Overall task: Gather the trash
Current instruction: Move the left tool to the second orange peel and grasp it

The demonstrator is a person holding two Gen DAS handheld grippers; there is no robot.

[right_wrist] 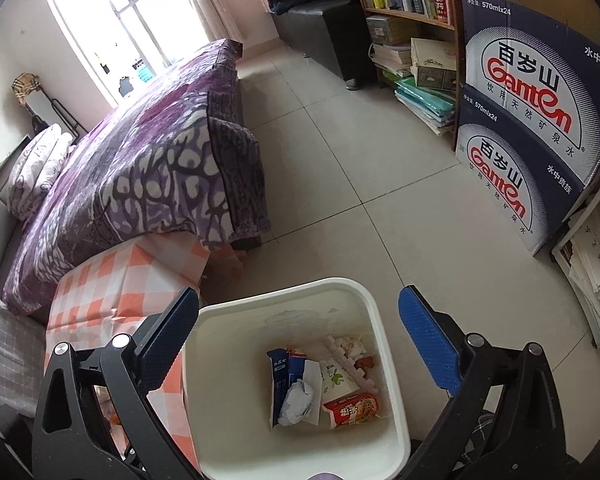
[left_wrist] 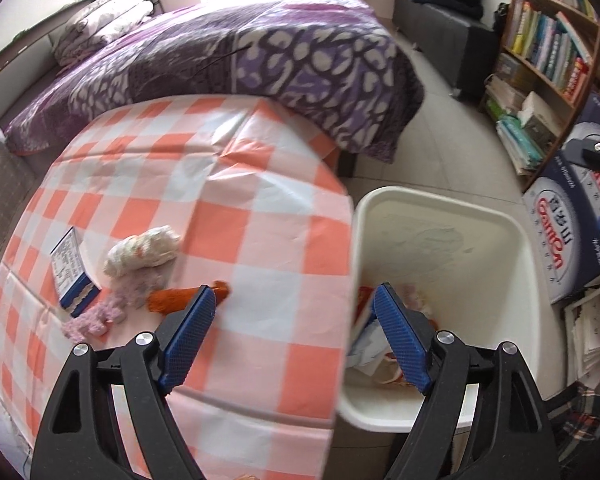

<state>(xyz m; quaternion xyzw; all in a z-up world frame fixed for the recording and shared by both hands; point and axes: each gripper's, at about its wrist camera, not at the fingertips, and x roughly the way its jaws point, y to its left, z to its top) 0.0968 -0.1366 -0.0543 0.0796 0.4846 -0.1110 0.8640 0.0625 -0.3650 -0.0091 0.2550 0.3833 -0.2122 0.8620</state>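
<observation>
Both grippers are empty with fingers spread wide. The right gripper (right_wrist: 298, 312) hangs over the white bin (right_wrist: 384, 316), which holds cartons and crumpled paper. The left gripper (left_wrist: 294, 300) straddles the bin's near rim and the checked tablecloth (left_wrist: 220, 208).

Left of the bin, an orange scrap (left_wrist: 172, 299), a crumpled wrapper (left_wrist: 142, 254) and a small box (left_wrist: 72, 272) await; the scrap seems the likeliest next pick. Nothing blocks the reach.

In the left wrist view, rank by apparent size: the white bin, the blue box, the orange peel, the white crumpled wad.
1. white bin
2. white crumpled wad
3. blue box; close to the wad, ranking unsure
4. orange peel, partly hidden behind a gripper finger
</observation>
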